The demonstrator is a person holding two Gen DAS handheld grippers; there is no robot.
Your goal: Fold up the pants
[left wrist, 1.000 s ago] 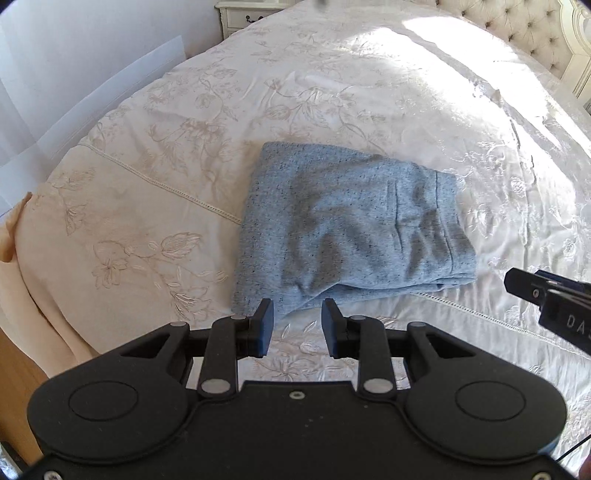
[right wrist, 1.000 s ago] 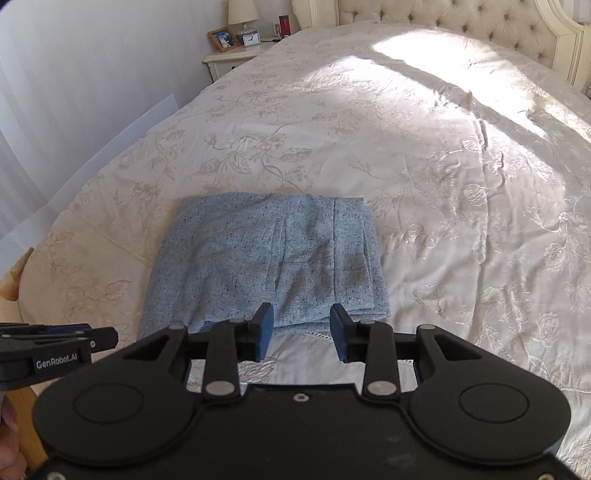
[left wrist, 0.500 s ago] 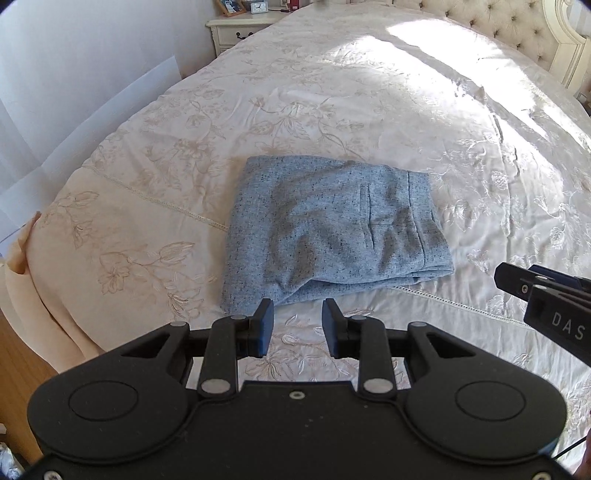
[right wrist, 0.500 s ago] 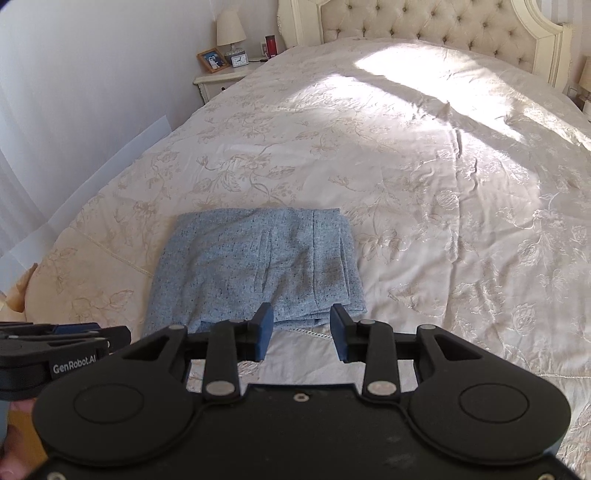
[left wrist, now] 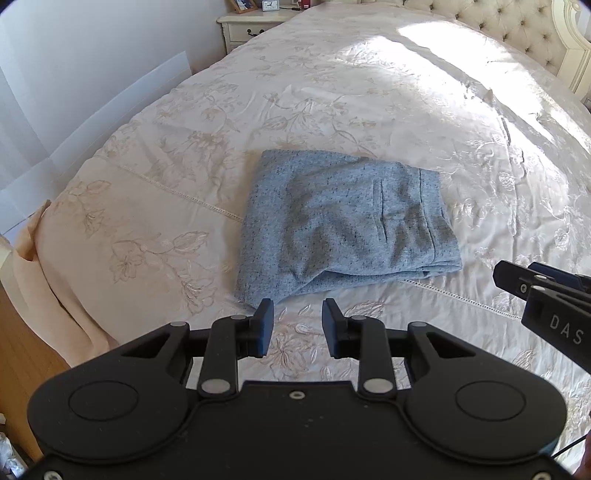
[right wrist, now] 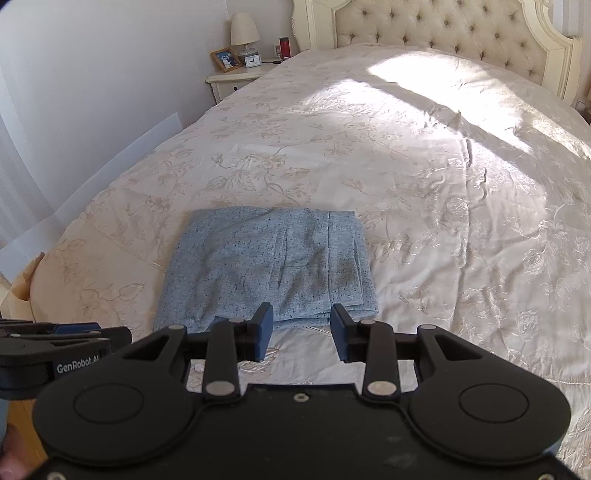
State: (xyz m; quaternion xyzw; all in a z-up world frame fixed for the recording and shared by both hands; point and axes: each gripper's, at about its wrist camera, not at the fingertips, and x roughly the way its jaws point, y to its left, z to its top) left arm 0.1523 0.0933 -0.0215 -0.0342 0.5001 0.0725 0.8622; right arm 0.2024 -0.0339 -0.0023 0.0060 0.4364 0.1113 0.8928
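Just in front of the left claw (left wrist: 297, 320) and the right claw (right wrist: 301, 325), both released and holding nothing, lie the pants (left wrist: 343, 225), folded into a compact rectangle on the bed (left wrist: 155, 192). Compared with a second ago, the pants look farther from both claws, so the claws have drawn back. I judge the folding is finished.

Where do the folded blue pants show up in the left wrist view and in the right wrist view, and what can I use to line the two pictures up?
Left wrist view: folded pants at centre, just above the open claw.
Right wrist view: pants left of centre, directly above the claw.
Shared landmark: the nightstand at upper left beside the bed.
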